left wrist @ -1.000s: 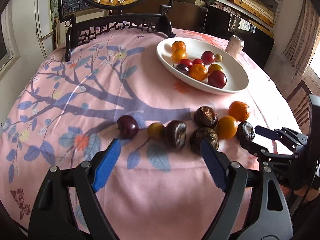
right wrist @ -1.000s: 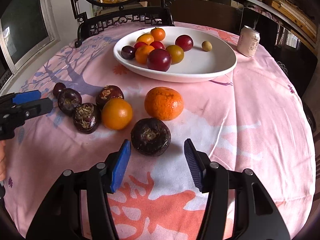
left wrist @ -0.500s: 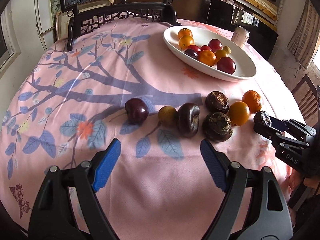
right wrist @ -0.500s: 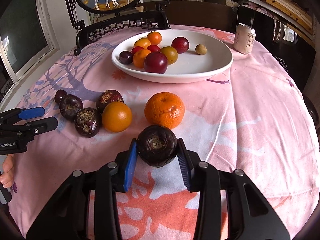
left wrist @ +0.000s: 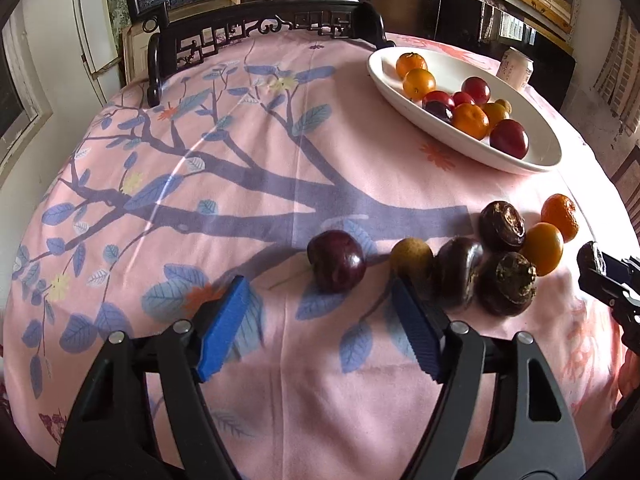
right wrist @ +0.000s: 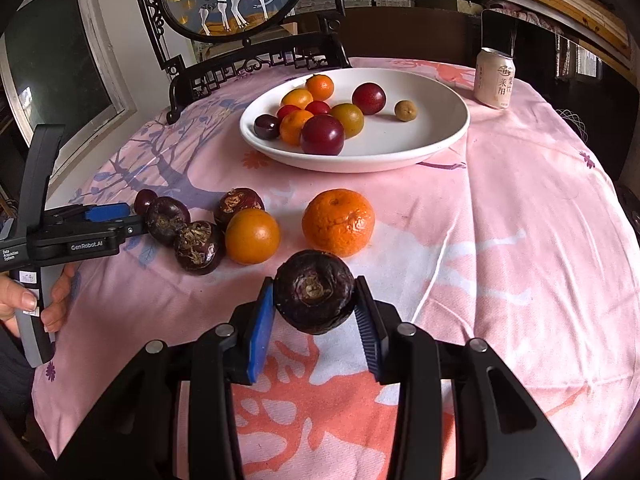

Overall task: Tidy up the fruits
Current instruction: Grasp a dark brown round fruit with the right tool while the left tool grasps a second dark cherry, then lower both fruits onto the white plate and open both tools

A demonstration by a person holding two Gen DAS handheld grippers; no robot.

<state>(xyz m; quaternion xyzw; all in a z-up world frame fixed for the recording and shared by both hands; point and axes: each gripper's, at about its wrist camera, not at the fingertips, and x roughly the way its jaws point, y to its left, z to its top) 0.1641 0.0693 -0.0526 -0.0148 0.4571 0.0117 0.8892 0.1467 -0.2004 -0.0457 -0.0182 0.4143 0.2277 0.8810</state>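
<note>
the job looks partly done. the white plate (right wrist: pixel 448 136) near the far edge of the surface (right wrist: pixel 540 220) already holds a cluster of small fruit: smooth red plums, glossy little oranges and one tiny olive-brown fruit off to the side. several pieces lie loose on the pink cloth nearer the front edge.

the right gripper (right wrist: pixel 316 312) is clamped on a dark water chestnut (right wrist: pixel 314 290), both blue pads pressing its flattened, rough, purple-brown sides; it sits just in front of the bumpy-skinned tangerine (right wrist: pixel 338 222) and has not reached the plate.

the left gripper (left wrist: pixel 320 332) has its jaws closing with nothing pressed between them; a shiny dark plum (left wrist: pixel 336 260) lies just beyond the pads, roughly in line with the gap. beside the plum are a small dull yellow-brown fruit (left wrist: pixel 410 256), three more scaly water chestnuts (left wrist: pixel 506 288) and a smooth orange (left wrist: pixel 542 248), touching in a tight group.

a pale drink can (right wrist: pixel 496 80) stands by the far right edge.
</note>
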